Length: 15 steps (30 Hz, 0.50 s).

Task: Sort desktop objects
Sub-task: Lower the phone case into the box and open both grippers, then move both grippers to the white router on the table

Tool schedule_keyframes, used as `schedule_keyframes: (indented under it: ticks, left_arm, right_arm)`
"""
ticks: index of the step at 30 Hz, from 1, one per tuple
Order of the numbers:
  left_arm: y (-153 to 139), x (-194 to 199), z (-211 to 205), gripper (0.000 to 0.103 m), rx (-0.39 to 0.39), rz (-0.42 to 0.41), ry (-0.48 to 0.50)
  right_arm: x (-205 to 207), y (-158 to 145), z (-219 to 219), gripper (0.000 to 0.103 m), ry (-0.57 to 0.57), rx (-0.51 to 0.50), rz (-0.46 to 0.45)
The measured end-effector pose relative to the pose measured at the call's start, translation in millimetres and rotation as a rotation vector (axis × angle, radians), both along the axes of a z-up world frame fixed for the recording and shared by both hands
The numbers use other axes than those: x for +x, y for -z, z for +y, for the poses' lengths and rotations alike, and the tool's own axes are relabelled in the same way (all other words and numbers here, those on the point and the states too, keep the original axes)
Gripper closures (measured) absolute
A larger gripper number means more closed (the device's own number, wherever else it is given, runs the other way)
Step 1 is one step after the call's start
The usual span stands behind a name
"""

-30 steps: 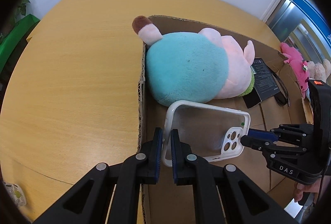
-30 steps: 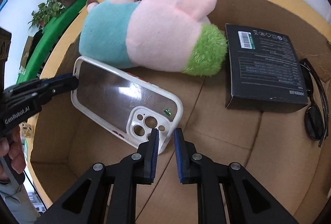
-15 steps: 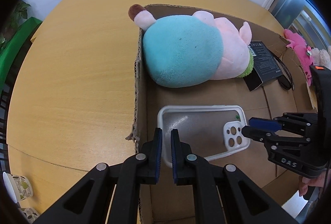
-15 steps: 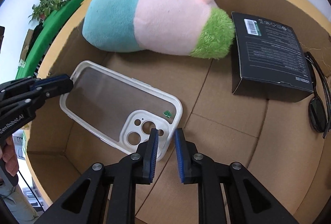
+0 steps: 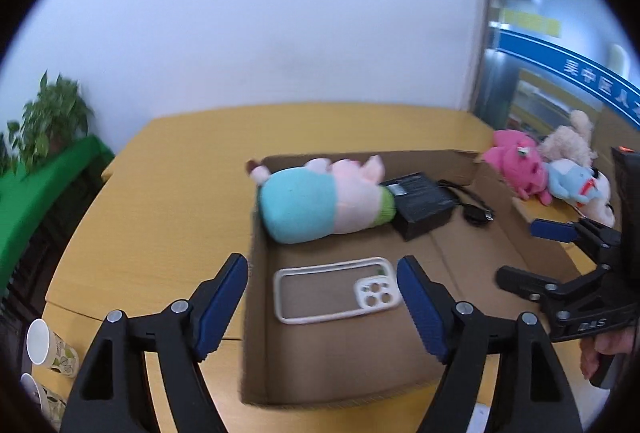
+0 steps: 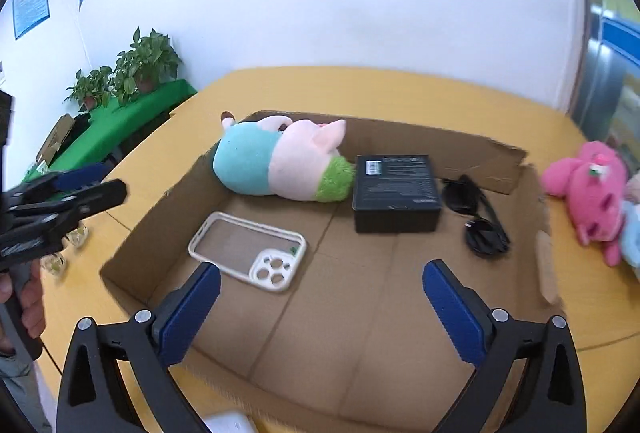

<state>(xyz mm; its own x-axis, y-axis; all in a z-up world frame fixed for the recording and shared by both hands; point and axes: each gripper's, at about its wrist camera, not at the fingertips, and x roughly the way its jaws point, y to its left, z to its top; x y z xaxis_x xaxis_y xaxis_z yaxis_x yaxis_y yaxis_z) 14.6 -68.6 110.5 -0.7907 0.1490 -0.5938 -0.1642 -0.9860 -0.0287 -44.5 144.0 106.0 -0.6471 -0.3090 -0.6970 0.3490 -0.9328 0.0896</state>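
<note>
A clear phone case with a white rim [image 5: 337, 290] [image 6: 247, 250] lies flat on the floor of an open cardboard box [image 5: 448, 159] [image 6: 372, 317]. A teal and pink plush toy [image 5: 320, 201] [image 6: 280, 163], a black box [image 5: 420, 203] [image 6: 395, 189] and black sunglasses [image 5: 474, 211] [image 6: 478, 219] lie at the box's far side. My left gripper [image 5: 322, 307] is open and empty, raised above the box's near left wall. My right gripper [image 6: 322, 311] is open and empty above the box's near part; it also shows in the left wrist view [image 5: 524, 253].
Pink, beige and blue plush toys [image 5: 520, 169] [image 6: 588, 189] lie on the yellow table [image 5: 168, 193] right of the box. Paper cups [image 5: 50, 347] stand at the table's near left edge. A green bench with potted plants [image 6: 116, 113] stands at the left wall.
Both grippers let go of the phone case, opened wide and pulled up and back. The case now lies flat on the box floor.
</note>
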Motion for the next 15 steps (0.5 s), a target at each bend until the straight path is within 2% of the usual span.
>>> schedule_keyframes:
  ticks: [3,6,11,15]
  left_arm:
    - [-3,25,24,0.026,0.012,0.041,0.06]
    - [5,44,44,0.026,0.004,0.036,0.113]
    - [40,54,61,0.026,0.022,-0.059,0.203]
    - [72,63,68,0.026,-0.01,-0.157,0.224]
  right_arm:
    - [25,0,7,0.0,-0.011,0.018,0.03]
    - [44,1,13,0.0,-0.002,0.016,0.052]
    - [69,15,25,0.0,-0.036,-0.013,0.022]
    - [100,42,29,0.0,-0.082,-0.031,-0.018]
